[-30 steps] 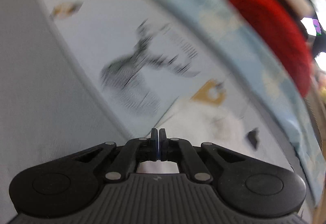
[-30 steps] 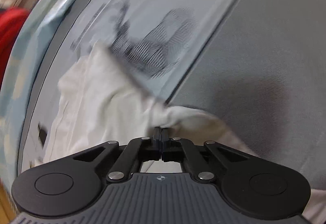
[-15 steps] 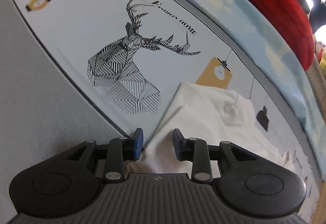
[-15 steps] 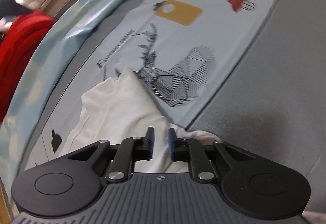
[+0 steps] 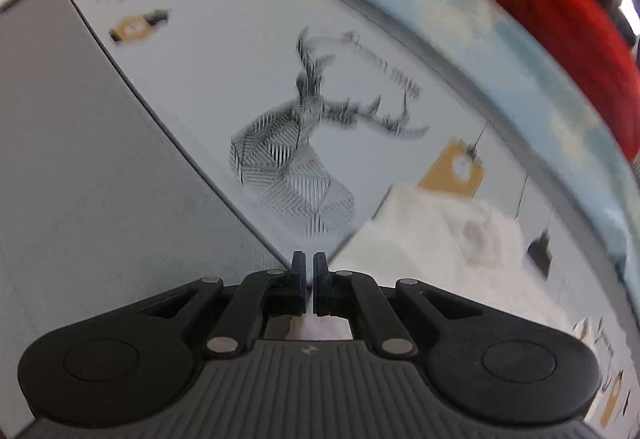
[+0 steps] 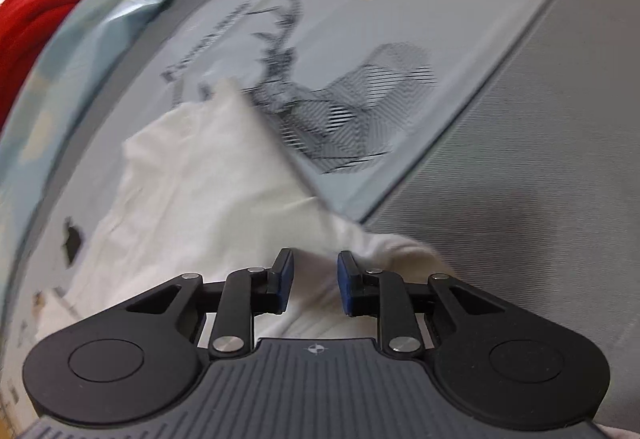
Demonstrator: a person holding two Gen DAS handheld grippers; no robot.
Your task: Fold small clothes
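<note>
Two hand-held grippers over a deer-print mat: left nearly clenched, right released.

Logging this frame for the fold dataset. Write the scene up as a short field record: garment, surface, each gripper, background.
garment: white garment, rumpled, lying on the printed mat
surface: pale mat with deer-head print and yellow tag print; grey cloth beside it
left gripper: jaws almost closed, narrow gap, white fabric seen below them; grip unclear
right gripper: jaws apart, over the garment's near edge, holding nothing
background: red fabric past the mat's far side
image quality: motion blur in both views
</note>
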